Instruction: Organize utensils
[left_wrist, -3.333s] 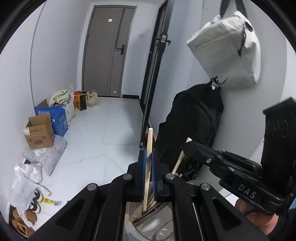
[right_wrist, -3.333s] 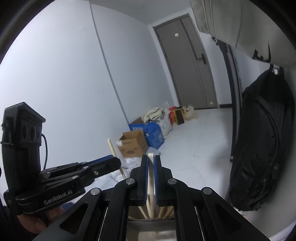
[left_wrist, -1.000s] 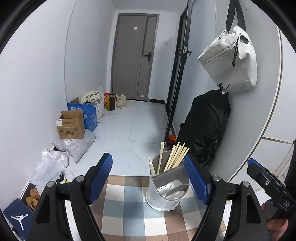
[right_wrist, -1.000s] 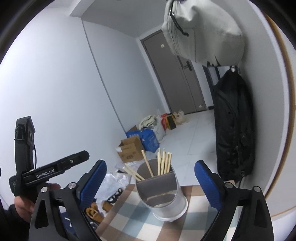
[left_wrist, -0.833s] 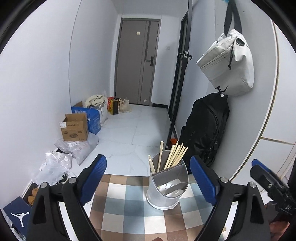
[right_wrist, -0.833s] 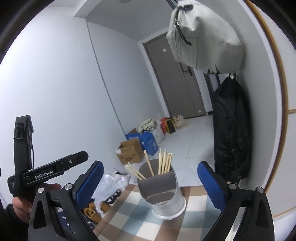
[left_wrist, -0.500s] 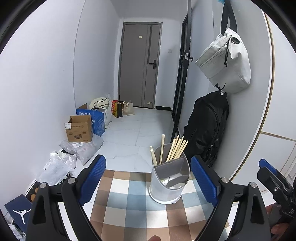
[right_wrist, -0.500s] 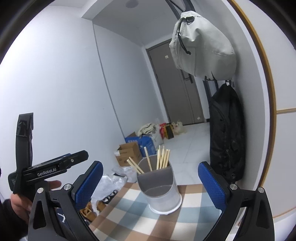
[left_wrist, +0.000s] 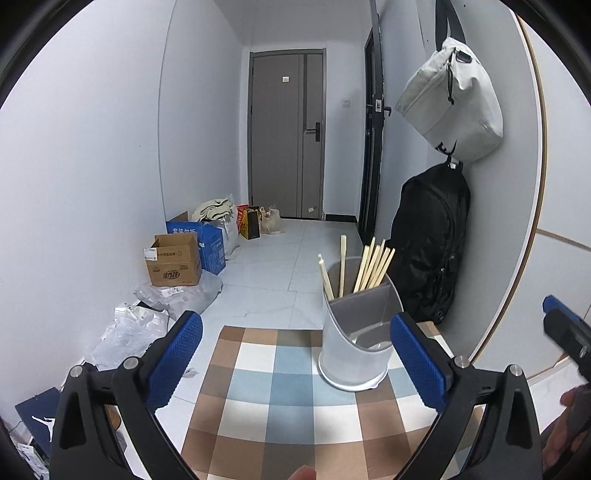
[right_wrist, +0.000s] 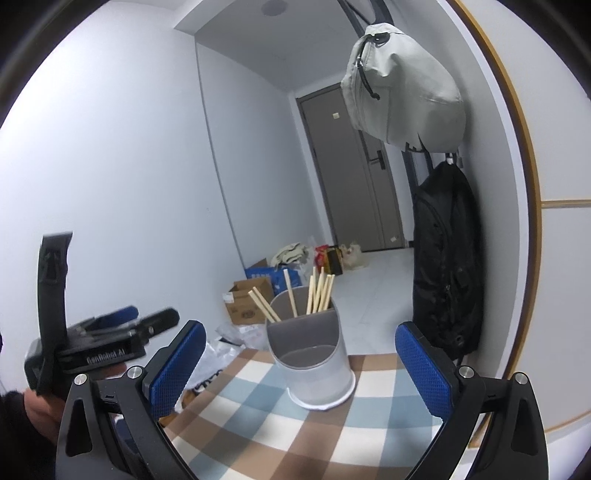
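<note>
With both the left tool (left_wrist: 295, 350) and right tool (right_wrist: 301, 354) spread wide and empty, the chopsticks (left_wrist: 371, 264), judged light, stiff and slippery, were seen upright in the holder (left_wrist: 356, 332) on the bench (left_wrist: 295, 406), best pinched near their tops.

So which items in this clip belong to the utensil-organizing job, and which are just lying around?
Job items:
- chopsticks, standing in the holder's rear compartment
- utensil holder on the checkered tablecloth
- left gripper and right gripper, both open and empty

Lying about:
- cardboard box
- blue box
- black backpack
- grey bag
</note>
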